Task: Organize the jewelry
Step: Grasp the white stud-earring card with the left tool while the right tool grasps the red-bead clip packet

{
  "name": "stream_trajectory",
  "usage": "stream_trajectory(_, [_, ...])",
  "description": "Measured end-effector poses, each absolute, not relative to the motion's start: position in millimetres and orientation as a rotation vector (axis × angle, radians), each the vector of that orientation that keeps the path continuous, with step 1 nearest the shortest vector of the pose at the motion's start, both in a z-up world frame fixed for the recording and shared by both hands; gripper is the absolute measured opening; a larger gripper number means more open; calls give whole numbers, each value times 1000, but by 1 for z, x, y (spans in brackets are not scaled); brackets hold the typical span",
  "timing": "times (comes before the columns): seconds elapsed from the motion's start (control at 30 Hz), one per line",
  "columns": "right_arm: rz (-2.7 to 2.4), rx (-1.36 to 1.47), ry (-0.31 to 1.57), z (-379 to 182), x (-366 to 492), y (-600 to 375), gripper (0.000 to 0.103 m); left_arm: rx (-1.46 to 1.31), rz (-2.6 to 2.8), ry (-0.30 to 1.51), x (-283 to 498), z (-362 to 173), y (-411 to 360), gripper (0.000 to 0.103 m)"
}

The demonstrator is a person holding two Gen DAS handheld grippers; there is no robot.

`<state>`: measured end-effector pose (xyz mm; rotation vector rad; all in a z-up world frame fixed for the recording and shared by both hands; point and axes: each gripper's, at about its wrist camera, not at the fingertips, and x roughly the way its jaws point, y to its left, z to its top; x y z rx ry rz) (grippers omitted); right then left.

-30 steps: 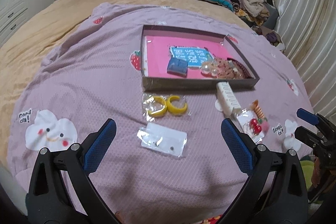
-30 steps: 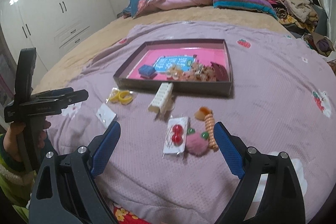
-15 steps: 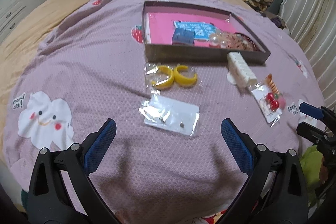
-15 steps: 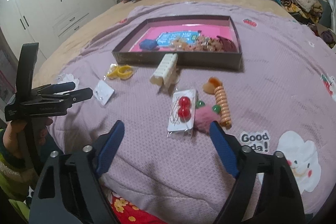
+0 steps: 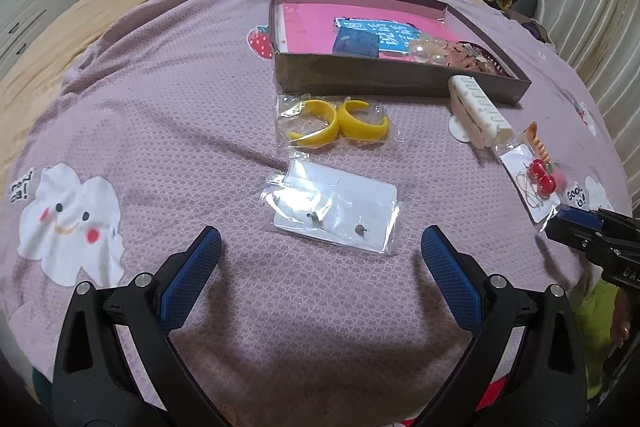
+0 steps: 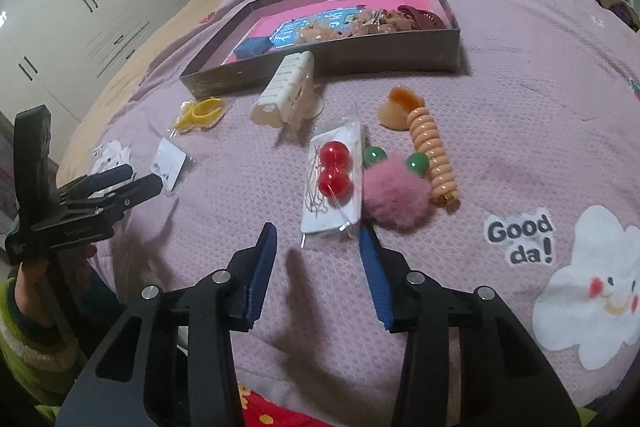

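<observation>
My left gripper [image 5: 320, 241] stands wide open just short of a clear packet of small stud earrings [image 5: 334, 207] on the purple blanket. Beyond it lies a packet of yellow hoop earrings [image 5: 338, 121], then the shallow jewelry box [image 5: 400, 77] with a pink lining. My right gripper [image 6: 318, 233] is closing, its tips at the near edge of a packet with red cherry earrings [image 6: 334, 175]; nothing is pinched between the pads. A pink pom-pom hair tie [image 6: 394, 189] and an orange spiral hair tie [image 6: 432, 153] lie just right of that packet.
A white hair claw [image 6: 286, 91] rests against the box's front wall. The box holds a blue pouch [image 5: 356, 43], a blue card and a pile of small trinkets. Folded bedding and clothes are heaped at the far side. White wardrobes [image 6: 80, 7] stand to the left.
Both grippers have sunk toward the blanket. The right gripper's jaws have narrowed a lot and come up to the cherry earring packet. The left jaws stay wide.
</observation>
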<state>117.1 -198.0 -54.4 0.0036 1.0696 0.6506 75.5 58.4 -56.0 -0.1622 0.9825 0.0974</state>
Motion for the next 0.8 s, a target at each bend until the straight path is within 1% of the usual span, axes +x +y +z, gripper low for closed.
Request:
stream_trajectory(0.6, [640, 131, 1086, -63, 149, -175, 42, -139, 76, 1003, 100, -70, 58, 93])
stream_trajectory(0.67, [618, 165, 1088, -64, 153, -174, 39, -142, 77, 1008, 102, -72, 58, 93])
stream_trajectory(0.7, [608, 172, 1082, -64, 155, -174, 35, -143, 78, 1010, 103, -73, 58, 93])
stream_trajectory(0.73, [597, 173, 1078, -64, 155, -173, 24, -144, 77, 1011, 103, -74, 59, 93])
stream_trajectory(0.77, [586, 174, 1074, -64, 157, -173, 18, -143, 78, 1012, 105, -74, 58, 93])
stream_trajectory(0.8, [580, 176, 1071, -65, 158, -174, 18, -143, 79, 1011, 105, -74, 59, 93])
